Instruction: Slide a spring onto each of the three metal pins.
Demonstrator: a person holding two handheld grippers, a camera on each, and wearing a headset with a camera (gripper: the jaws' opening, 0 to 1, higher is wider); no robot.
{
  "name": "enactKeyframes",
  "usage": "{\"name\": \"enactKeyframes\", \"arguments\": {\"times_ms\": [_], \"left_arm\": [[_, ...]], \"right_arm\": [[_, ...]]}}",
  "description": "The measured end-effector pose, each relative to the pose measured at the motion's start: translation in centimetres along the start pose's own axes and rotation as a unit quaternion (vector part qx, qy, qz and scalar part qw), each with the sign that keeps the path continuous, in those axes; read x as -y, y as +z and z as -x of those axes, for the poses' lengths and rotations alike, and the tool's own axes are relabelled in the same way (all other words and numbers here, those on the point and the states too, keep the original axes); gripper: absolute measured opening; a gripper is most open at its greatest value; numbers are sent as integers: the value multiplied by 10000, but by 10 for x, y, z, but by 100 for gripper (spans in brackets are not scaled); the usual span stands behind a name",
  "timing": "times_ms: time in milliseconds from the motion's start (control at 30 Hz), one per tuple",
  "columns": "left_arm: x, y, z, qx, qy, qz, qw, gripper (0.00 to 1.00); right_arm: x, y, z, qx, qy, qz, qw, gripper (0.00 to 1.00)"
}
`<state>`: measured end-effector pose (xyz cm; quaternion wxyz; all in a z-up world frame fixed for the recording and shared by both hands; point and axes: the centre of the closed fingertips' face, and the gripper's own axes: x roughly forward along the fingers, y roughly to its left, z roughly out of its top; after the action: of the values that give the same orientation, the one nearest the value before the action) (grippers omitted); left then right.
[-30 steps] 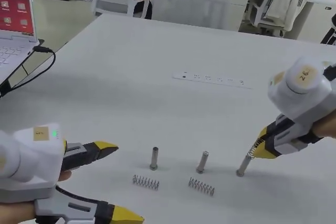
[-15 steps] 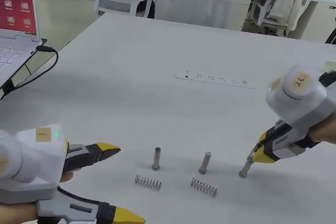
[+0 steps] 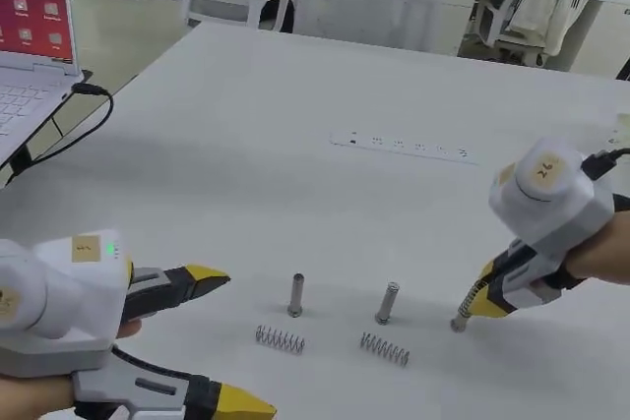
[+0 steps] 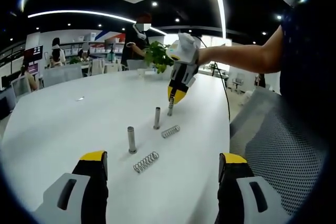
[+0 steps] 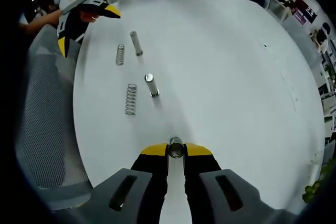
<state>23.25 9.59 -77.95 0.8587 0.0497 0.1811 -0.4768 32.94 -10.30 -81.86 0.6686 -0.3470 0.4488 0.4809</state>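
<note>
Three metal pins stand in a row near the table's front: the left pin (image 3: 296,295), the middle pin (image 3: 387,303) and the right pin (image 3: 459,323). Two loose springs lie just in front: one (image 3: 280,339) by the left pin, another (image 3: 384,348) by the middle pin. My right gripper (image 3: 481,302) is shut on a third spring (image 3: 474,294), held tilted over the right pin's top; in the right gripper view the spring (image 5: 176,150) sits between the yellow tips. My left gripper (image 3: 231,341) waits open, left of the pins, holding nothing.
An open laptop (image 3: 30,36) with a black cable (image 3: 74,115) sits at the table's far left. A white power strip (image 3: 404,148) is set into the tabletop behind the pins. Chairs (image 3: 374,12) stand along the far edge.
My right gripper has come down and slightly left with its spring, so less of the right pin shows below it. The left gripper and the loose springs have stayed put.
</note>
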Motion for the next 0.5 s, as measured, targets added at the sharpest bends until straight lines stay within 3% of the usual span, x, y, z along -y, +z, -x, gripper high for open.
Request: {"name": "enactKeyframes", "arguments": {"times_ms": [500], "left_arm": [[1, 0, 1, 8, 22, 22, 10000, 83]], "right_arm": [[-4, -8, -15, -118, 80, -42, 9999, 9]]}}
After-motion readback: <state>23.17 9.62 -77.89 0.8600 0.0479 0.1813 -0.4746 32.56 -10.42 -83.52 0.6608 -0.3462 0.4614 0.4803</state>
